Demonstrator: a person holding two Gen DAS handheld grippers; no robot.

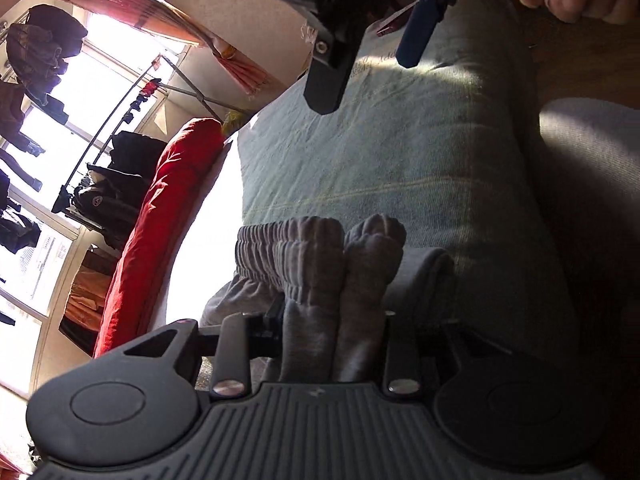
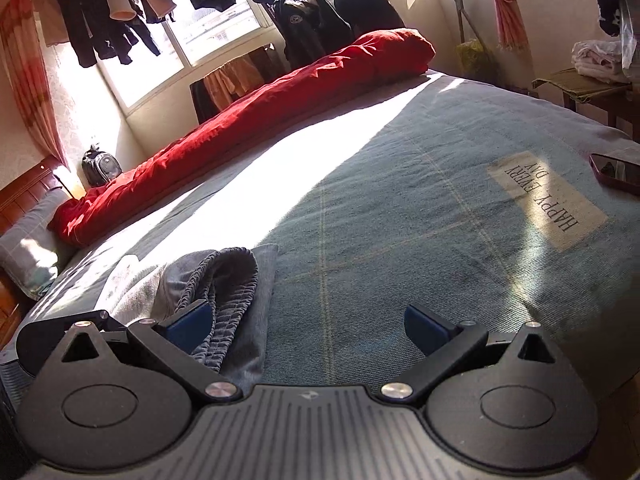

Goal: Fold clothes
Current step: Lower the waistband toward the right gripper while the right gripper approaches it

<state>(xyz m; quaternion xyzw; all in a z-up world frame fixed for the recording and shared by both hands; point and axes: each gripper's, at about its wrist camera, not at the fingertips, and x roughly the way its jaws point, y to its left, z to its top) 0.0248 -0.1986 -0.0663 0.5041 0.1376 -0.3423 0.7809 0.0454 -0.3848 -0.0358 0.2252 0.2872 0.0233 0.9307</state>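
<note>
Both tongs: my left gripper (image 1: 334,320) squeezes bunched grey pants (image 1: 320,264); my right gripper (image 2: 308,326) gapes wide, empty. Only its view shows folded ribbed clothes (image 2: 224,280) on the bed (image 2: 400,200).

A grey ribbed-waistband garment (image 1: 320,272) lies on the blue-green bedspread (image 2: 400,208) with thin yellow lines and a cream printed patch (image 2: 548,200), beside a red quilt (image 2: 248,120).
</note>
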